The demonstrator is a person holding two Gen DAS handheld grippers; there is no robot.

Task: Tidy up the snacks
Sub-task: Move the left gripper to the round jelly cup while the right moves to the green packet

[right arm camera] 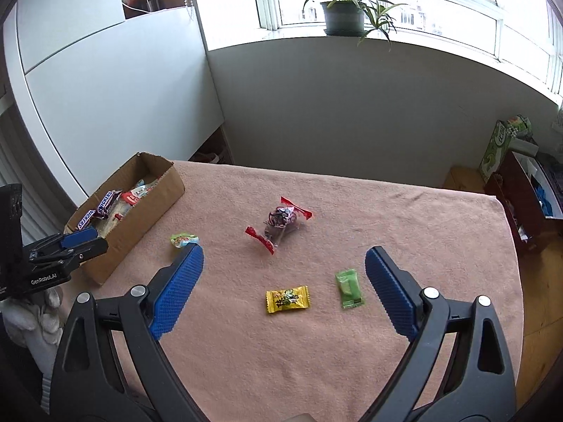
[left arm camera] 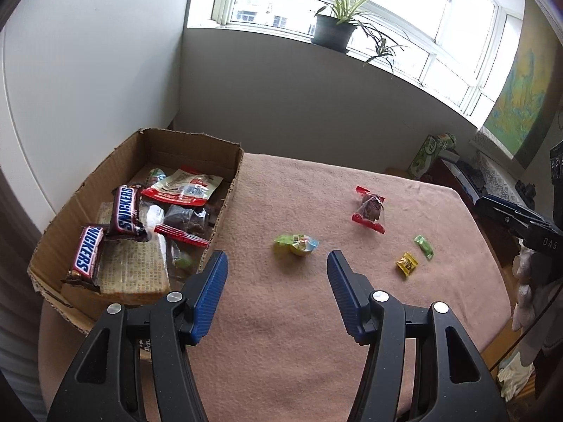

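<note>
A cardboard box at the table's left holds two Snickers bars, red-and-white packets and other snacks. On the pink cloth lie a small green jelly cup, a clear packet with red ends, a yellow candy and a green candy. My left gripper is open and empty beside the box, the jelly cup just beyond its tips. My right gripper is open above the yellow and green candies, touching neither.
The pink cloth covers the table, which ends at the right above a wooden floor. A dark red box and a green carton stand off the right edge. A potted plant sits on the windowsill. A white-gloved hand holds the left gripper.
</note>
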